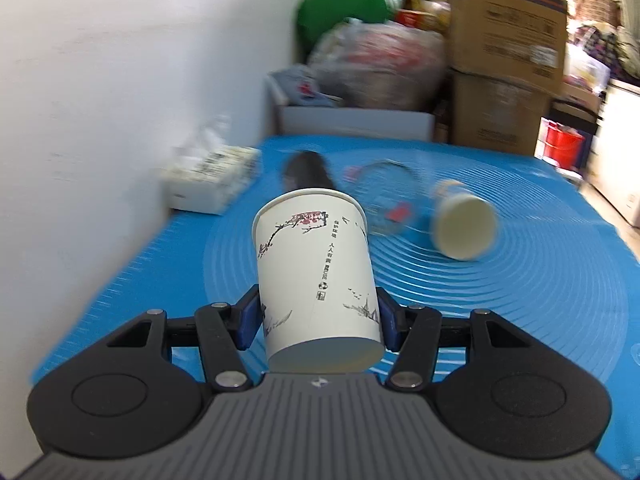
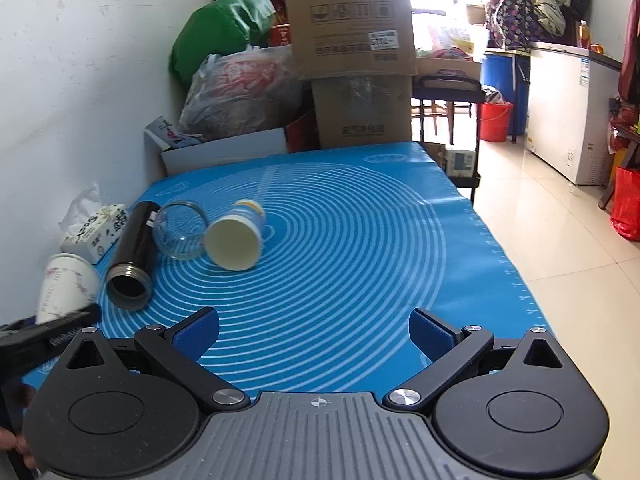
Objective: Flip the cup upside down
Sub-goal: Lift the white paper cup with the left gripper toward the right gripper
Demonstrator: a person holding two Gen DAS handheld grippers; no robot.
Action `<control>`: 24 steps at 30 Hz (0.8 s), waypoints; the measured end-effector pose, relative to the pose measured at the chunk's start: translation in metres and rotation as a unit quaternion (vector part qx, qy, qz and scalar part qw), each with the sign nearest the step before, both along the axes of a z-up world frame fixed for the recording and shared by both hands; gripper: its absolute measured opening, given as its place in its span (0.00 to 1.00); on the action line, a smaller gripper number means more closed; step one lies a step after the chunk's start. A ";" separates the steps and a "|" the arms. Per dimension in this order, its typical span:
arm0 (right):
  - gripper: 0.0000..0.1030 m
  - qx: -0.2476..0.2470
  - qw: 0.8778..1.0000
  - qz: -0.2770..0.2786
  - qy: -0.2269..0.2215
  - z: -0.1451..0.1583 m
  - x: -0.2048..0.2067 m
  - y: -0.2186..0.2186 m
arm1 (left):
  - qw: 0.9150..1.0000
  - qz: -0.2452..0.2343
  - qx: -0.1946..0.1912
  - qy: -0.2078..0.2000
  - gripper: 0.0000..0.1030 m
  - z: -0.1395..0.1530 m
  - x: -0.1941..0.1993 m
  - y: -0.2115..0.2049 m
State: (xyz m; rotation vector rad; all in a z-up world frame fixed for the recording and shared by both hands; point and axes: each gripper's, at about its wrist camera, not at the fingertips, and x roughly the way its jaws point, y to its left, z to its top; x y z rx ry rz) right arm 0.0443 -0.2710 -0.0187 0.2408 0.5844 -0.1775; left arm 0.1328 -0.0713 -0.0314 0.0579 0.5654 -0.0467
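Note:
My left gripper [image 1: 318, 316] is shut on a white paper cup with an ink plum-branch print [image 1: 316, 276]. The cup is held above the blue mat [image 1: 520, 280], tilted, its base toward the camera and its rim pointing away. The same cup shows at the far left of the right wrist view [image 2: 64, 284], with the left gripper below it. My right gripper [image 2: 314, 334] is open and empty over the near part of the mat. A second paper cup [image 2: 234, 242] lies on its side mid-mat, mouth toward me; it also shows in the left wrist view [image 1: 464, 226].
A black flask [image 2: 132, 252] and a clear glass jar [image 2: 180, 232] lie on their sides beside the second cup. A tissue pack [image 2: 98, 232] sits by the white wall. Cardboard boxes [image 2: 352, 40] and bags stand behind the table. The floor drops off at the right.

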 end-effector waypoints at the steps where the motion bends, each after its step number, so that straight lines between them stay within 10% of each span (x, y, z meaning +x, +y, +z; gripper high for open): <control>1: 1.00 0.001 1.000 -0.002 0.001 -0.001 -0.001 -0.004 | 1.000 -0.008 0.002 0.001 0.57 -0.003 0.001 -0.008; 24: 0.99 0.027 0.999 -0.006 0.032 -0.026 0.008 -0.031 | 0.996 -0.069 0.032 0.046 0.67 -0.043 0.005 -0.055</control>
